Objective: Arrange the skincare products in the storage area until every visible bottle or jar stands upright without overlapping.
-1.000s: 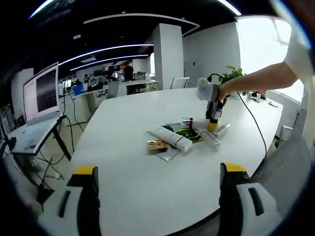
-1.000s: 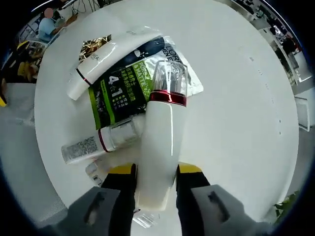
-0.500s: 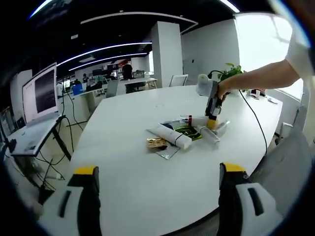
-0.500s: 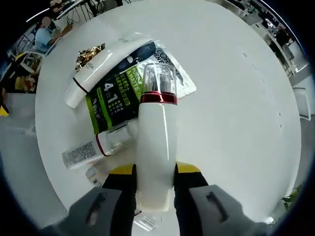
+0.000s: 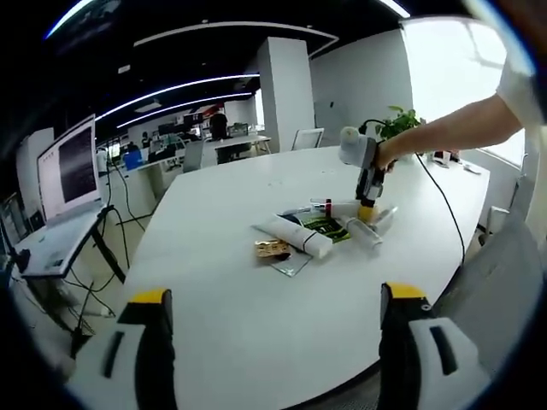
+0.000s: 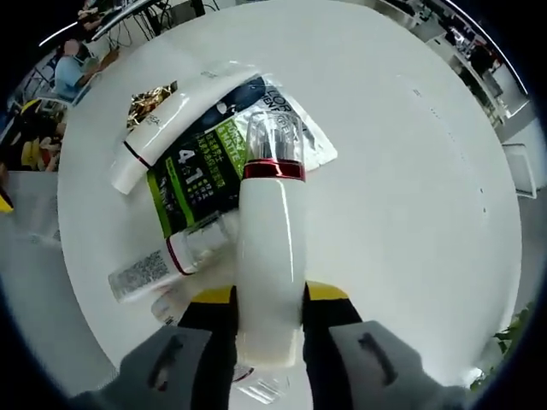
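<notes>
My right gripper [image 6: 269, 303] is shut on a tall white bottle [image 6: 271, 256] with a red band and a clear cap, held above the table. Under it lie a green and black sachet [image 6: 201, 171], a long white tube [image 6: 162, 128], a smaller white tube [image 6: 167, 256] with a red band, and a gold foil packet [image 6: 152, 92]. In the left gripper view the same pile [image 5: 312, 235] sits mid-table, with the right gripper [image 5: 367, 184] and a person's arm over its right end. My left gripper [image 5: 273, 342] hangs open at the near edge, far from the pile.
A round white table [image 5: 222, 282] holds everything. A clear item [image 6: 256, 389] lies on the table beneath my right jaws. A laptop on a stand [image 5: 64, 162] is at the left, a potted plant [image 5: 397, 128] and a cable [image 5: 444, 213] at the right.
The right gripper view has shifted slightly over the pile with the bottle still held. The left gripper has stayed in place.
</notes>
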`<state>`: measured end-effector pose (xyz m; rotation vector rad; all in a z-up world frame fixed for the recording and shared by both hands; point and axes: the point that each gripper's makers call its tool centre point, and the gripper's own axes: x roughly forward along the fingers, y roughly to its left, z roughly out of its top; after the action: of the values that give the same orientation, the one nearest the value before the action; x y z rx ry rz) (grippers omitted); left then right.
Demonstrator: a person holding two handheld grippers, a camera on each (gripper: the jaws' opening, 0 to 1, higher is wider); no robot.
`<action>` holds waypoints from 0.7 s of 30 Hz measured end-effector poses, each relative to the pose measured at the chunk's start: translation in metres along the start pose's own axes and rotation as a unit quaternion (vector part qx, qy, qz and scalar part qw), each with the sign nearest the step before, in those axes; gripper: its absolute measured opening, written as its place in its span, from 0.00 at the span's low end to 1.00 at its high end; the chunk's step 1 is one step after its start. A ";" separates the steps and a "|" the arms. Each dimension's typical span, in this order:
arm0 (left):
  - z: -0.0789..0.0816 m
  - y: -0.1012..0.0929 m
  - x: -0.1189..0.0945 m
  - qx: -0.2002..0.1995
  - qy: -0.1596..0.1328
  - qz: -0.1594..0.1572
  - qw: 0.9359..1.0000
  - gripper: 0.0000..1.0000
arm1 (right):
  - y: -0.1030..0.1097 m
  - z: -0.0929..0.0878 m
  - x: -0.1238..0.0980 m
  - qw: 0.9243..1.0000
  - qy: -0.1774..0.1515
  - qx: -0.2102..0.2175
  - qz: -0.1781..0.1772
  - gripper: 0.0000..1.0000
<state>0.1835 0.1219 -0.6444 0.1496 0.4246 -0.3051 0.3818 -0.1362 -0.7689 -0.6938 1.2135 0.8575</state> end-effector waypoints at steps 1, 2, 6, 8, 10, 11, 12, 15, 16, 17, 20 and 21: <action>0.000 0.000 0.000 -0.001 -0.001 -0.001 1.000 0.96 | -0.001 0.000 0.001 1.000 -0.001 -0.001 -0.001 0.28; 0.000 -0.001 0.000 -0.002 -0.001 -0.003 1.000 0.96 | -0.002 0.000 0.001 1.000 -0.001 0.001 -0.002 0.28; 0.001 0.001 -0.001 0.002 -0.004 0.000 1.000 0.96 | 0.001 -0.001 0.001 1.000 -0.005 0.016 -0.006 0.28; 0.002 0.002 -0.001 0.001 -0.007 0.002 1.000 0.96 | 0.000 0.000 0.001 1.000 -0.014 0.016 -0.007 0.27; 0.003 0.002 -0.001 -0.001 -0.010 0.003 1.000 0.96 | 0.001 0.000 -0.001 0.999 -0.029 0.013 -0.013 0.27; 0.003 0.002 -0.001 -0.001 -0.010 0.002 1.000 0.96 | 0.001 0.000 -0.001 0.999 -0.033 0.010 -0.016 0.27; 0.003 0.002 -0.001 0.000 -0.009 0.001 1.000 0.96 | 0.001 -0.001 0.000 0.999 -0.034 0.007 -0.016 0.27; 0.000 -0.001 0.000 0.006 -0.003 -0.005 1.000 0.95 | 0.008 -0.005 0.000 1.000 -0.030 -0.002 0.000 0.27; 0.000 -0.002 0.000 0.007 -0.002 -0.007 1.000 0.95 | 0.011 -0.007 -0.001 1.000 -0.027 -0.001 0.002 0.27; -0.001 -0.002 0.000 0.008 -0.002 -0.011 1.000 0.95 | 0.012 -0.008 -0.001 1.000 -0.026 0.000 0.003 0.27; -0.004 -0.008 0.000 0.014 0.006 -0.026 1.000 0.94 | 0.023 -0.015 -0.003 0.999 -0.026 0.031 0.033 0.27; -0.007 -0.012 0.001 0.026 0.018 -0.035 0.999 0.94 | 0.025 -0.014 -0.005 0.998 -0.039 0.038 0.038 0.27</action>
<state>0.1775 0.1124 -0.6523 0.1923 0.4591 -0.3826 0.3530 -0.1363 -0.7678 -0.5515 1.2027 0.8899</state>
